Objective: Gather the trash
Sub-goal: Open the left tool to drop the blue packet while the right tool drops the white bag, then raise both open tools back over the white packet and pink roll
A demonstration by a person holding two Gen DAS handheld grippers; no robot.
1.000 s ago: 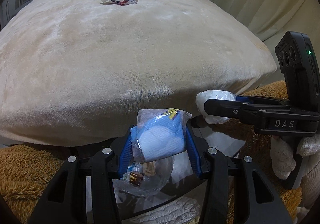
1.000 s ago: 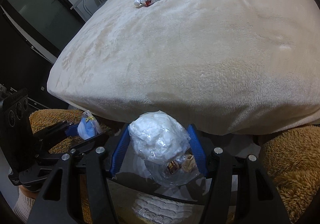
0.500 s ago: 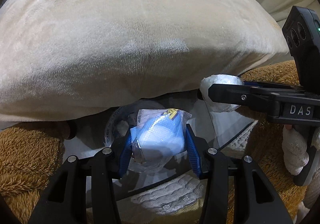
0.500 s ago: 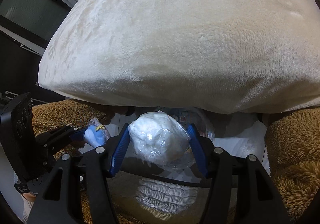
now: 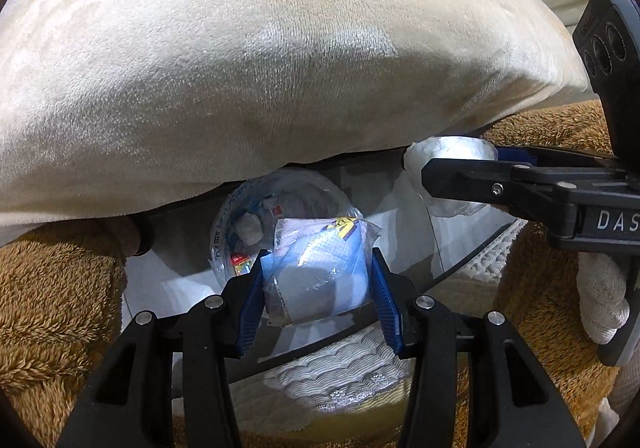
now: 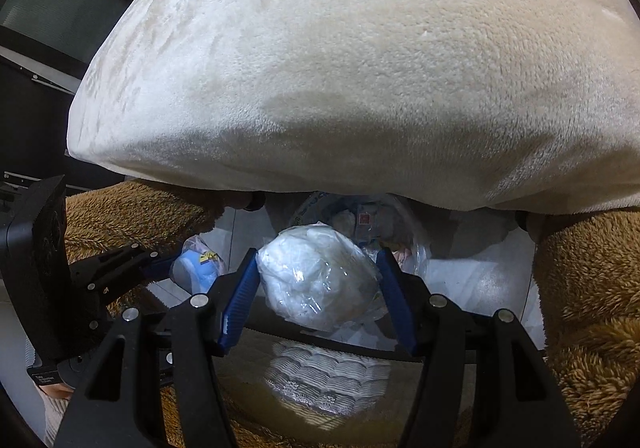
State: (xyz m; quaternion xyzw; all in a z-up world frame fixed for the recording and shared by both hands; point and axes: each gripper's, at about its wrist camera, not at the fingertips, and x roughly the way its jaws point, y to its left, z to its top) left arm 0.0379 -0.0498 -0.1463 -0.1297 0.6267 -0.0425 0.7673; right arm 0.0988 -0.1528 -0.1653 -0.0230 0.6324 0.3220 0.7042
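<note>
Both point steeply down: the left gripper [image 5: 318,282] and right gripper [image 6: 318,280] each clamp something between blue pads.

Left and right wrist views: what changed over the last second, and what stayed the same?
Both grippers tipped downward toward the clear trash bag below the bed edge; the cream blanket now fills the upper view, and the wrapper on top has left the frame. Unchanged: the left gripper stays clamped on the blue-and-white packet, the right gripper on the white plastic-wrapped wad. Nothing released.

Home bedroom, cream plush bedspread [image 5: 280,48], brown fleece blanket [image 6: 592,280]
</note>
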